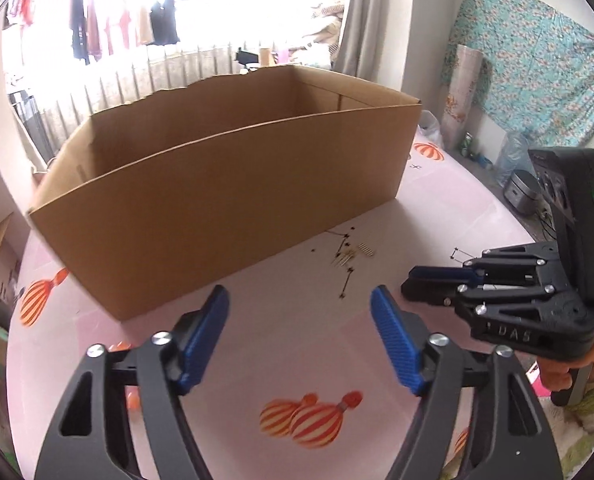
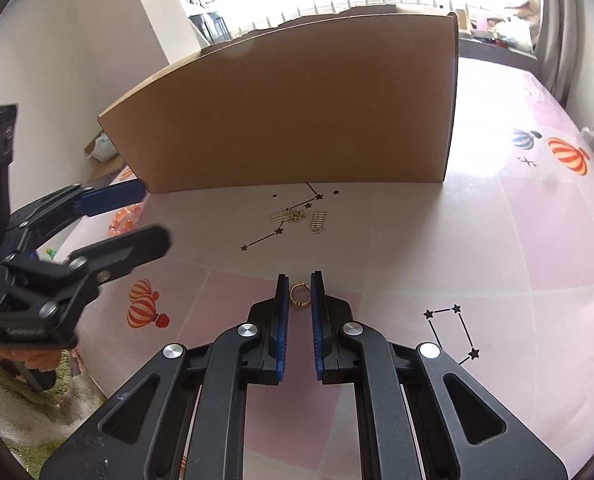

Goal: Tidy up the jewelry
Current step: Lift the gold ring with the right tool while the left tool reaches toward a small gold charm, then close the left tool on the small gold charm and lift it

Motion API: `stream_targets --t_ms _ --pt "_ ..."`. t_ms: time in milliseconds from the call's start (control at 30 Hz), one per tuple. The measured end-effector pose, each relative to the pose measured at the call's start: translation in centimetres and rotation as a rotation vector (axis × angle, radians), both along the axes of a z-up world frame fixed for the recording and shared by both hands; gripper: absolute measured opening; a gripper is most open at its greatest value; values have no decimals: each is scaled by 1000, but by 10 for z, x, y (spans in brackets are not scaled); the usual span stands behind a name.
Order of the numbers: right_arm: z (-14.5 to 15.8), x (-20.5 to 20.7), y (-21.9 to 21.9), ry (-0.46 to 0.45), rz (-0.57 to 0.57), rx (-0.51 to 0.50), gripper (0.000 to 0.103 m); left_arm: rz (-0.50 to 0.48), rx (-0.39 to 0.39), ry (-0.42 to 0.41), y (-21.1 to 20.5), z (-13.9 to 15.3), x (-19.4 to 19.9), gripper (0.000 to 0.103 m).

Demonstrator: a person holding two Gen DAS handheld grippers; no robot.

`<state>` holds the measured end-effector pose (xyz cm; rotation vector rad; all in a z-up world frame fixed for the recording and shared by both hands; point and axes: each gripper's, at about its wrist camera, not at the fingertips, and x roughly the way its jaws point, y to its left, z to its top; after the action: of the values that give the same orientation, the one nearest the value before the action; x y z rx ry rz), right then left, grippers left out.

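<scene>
1. Right claw [image 2: 300, 294] grasps a gold ring [image 2: 299, 295] between its blue pads, above the desk [image 2: 497, 240].
2. Left claw [image 1: 299, 320] hangs released, at nine o'clock of the ring.
3. Gold earrings [image 2: 297, 218] lie at twelve o'clock, before the cardboard box [image 2: 289, 112].

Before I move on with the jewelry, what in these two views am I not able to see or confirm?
- Cardboard box interior: right wrist view shows only its near wall; left wrist view shows inner walls, the floor stays hidden.
- Gold pieces near the box: too small in both views to identify.
- Ring: sits between the right gripper fingertips, contact unclear; in the left wrist view the gripper hides it.
</scene>
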<state>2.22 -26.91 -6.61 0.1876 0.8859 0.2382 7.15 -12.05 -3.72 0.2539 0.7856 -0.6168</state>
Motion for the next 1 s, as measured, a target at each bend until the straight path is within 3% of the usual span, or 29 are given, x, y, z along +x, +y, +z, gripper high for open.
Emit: stream_targets --t_ms 333,733,900,1000 --pt "-6 -5 -24 -13 8 88 9 -99 67 59 -44 -14 25 33" --pt "-15 -6 -42 -18 12 120 9 -161 122 68 -67 -30 39 27" --pt "-11 -6 -38 -17 9 114 9 -166 139 45 -67 -32 37 6" --pt "-9 -7 -36 -18 7 109 9 -169 139 37 -66 -31 34 6"
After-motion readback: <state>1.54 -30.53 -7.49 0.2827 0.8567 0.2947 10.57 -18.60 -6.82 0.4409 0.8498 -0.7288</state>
